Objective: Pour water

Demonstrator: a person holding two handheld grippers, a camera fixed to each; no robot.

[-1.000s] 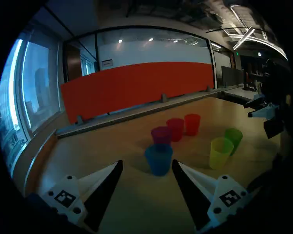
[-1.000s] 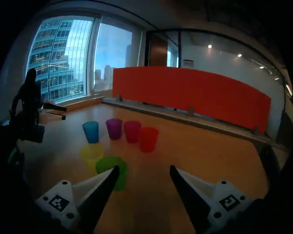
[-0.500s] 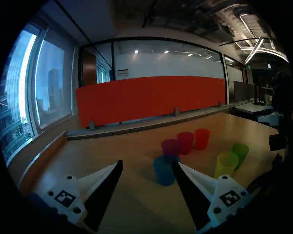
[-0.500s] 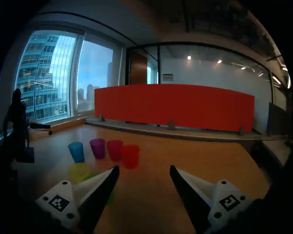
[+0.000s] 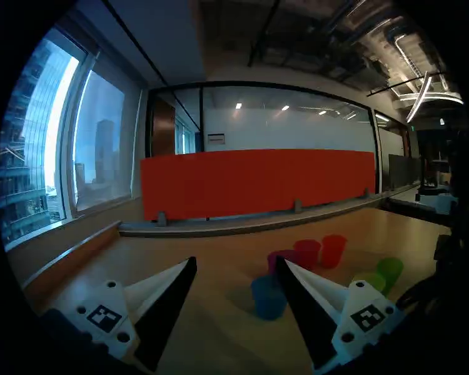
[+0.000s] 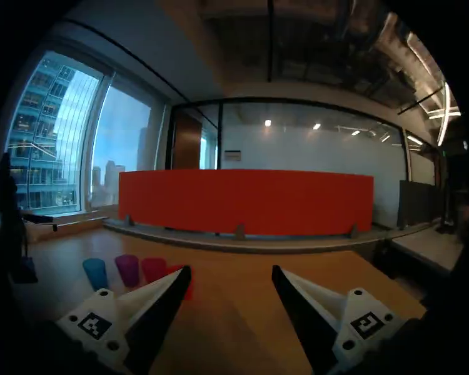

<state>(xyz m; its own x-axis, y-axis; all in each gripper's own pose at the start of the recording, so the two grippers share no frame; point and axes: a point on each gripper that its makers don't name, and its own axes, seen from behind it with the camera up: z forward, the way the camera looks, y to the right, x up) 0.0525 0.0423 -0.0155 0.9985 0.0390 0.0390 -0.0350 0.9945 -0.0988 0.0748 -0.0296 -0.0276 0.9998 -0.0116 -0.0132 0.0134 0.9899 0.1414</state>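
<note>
I find the left gripper [image 5: 234,259] and right gripper [image 6: 231,269] spread, holding nothing; coloured cups [image 5: 332,249] stand on the table [image 5: 222,325].

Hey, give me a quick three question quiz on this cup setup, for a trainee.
1. True or false: the left tongs grip the blue cup.
2. In the left gripper view, how many cups stand on the table? A three, B six, C nine.
3. Fill in: in the right gripper view, the cup right beside the blue cup is the ___ one.
Key: 1 false, they are open and empty. 2 B. 3 purple cup.
</note>
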